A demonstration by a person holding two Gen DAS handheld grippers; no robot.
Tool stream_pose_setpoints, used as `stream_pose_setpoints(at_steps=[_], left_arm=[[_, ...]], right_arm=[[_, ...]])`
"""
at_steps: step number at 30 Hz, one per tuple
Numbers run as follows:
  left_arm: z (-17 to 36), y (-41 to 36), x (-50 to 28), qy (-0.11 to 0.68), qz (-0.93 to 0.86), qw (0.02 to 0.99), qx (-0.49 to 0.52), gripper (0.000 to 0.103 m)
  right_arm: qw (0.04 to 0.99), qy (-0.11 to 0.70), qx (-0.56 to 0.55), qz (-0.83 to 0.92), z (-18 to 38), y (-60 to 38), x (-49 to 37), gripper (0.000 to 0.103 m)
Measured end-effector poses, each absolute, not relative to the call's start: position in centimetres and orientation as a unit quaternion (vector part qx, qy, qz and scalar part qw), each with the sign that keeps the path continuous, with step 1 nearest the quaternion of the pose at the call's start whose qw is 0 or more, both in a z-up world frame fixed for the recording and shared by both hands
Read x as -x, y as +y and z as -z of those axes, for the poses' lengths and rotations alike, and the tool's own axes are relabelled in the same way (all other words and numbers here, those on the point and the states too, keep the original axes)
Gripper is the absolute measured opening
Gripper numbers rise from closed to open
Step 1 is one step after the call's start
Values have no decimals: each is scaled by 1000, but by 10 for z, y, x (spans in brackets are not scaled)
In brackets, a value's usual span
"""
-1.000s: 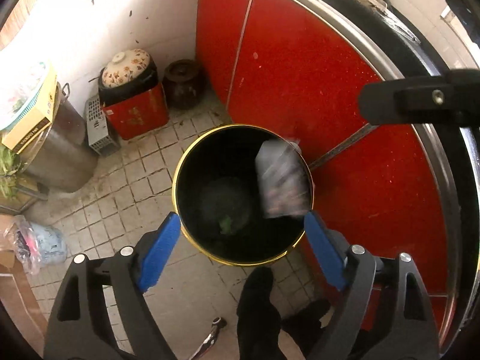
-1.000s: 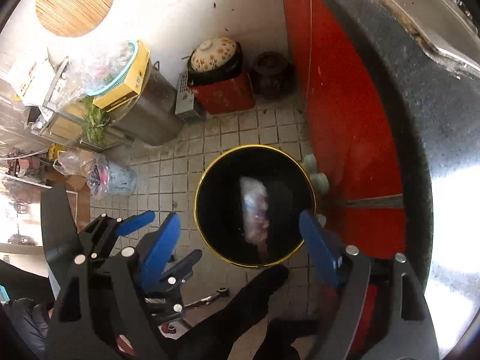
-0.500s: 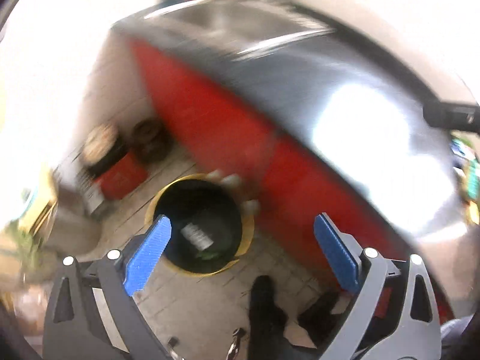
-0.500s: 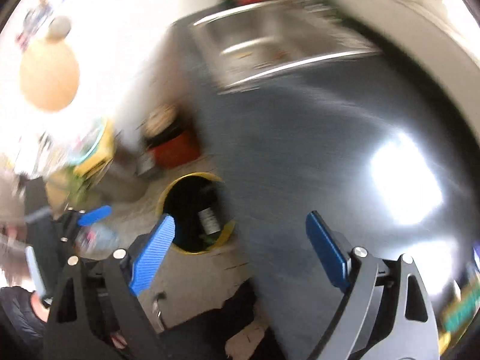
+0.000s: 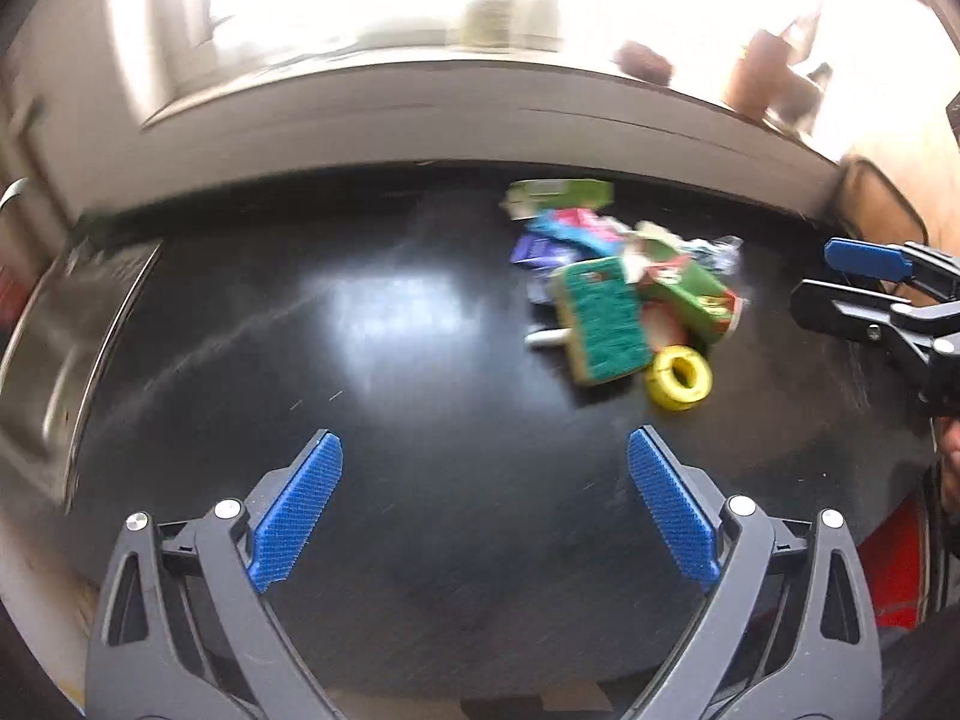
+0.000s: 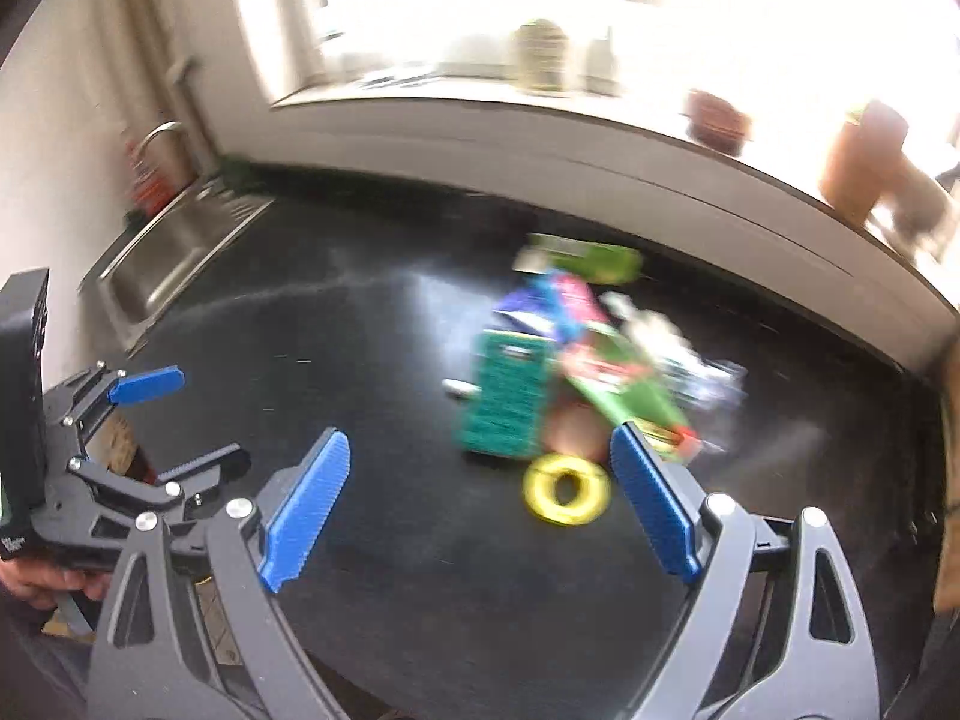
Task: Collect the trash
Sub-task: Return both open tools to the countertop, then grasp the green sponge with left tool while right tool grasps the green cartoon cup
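Two hand-held grippers hang over a glossy black countertop [image 5: 420, 360], both frames blurred. The left gripper [image 5: 485, 504] and the right gripper [image 6: 480, 501] each have blue pads spread wide with nothing between them, having just been opening. The trash pile [image 5: 624, 294], including a green scouring sponge [image 6: 510, 399] and a yellow ring [image 6: 565, 489], lies near the back wall, right of the steel sink [image 6: 162, 264].

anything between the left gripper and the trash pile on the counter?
Nothing: in the left wrist view only bare black counter lies between the open left gripper and the trash pile.
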State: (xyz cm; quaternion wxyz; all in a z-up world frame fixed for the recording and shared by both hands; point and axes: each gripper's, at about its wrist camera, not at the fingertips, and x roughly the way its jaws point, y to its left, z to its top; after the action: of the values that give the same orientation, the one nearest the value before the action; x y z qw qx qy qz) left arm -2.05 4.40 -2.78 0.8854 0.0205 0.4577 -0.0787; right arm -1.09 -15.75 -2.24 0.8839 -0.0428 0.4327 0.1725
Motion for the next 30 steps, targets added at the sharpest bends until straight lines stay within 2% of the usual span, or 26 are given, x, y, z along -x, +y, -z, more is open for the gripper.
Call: stream_pose_setpoints(at_steps=[10,19,26,29,30], left_arm=[[49,-22,-10,481,104,870,-36,93],[103,-49,-63,490,84,867,-18,93],[143,-60,-89,509,57,859,2,93],[152,-65,-95,508,45,860,-2,93],[155,-66,-96,510,44,859,-3,92]], right_arm=[[866,455,32,-206,49,-205,-16,86],[830,478,120,-261,111,-183,-85,76],[812,477,186,-281,145,-172,-113,75],[805,482,197,-284,156,-171,-121,68],[804,484,200,-282,160,-172,-123,58]])
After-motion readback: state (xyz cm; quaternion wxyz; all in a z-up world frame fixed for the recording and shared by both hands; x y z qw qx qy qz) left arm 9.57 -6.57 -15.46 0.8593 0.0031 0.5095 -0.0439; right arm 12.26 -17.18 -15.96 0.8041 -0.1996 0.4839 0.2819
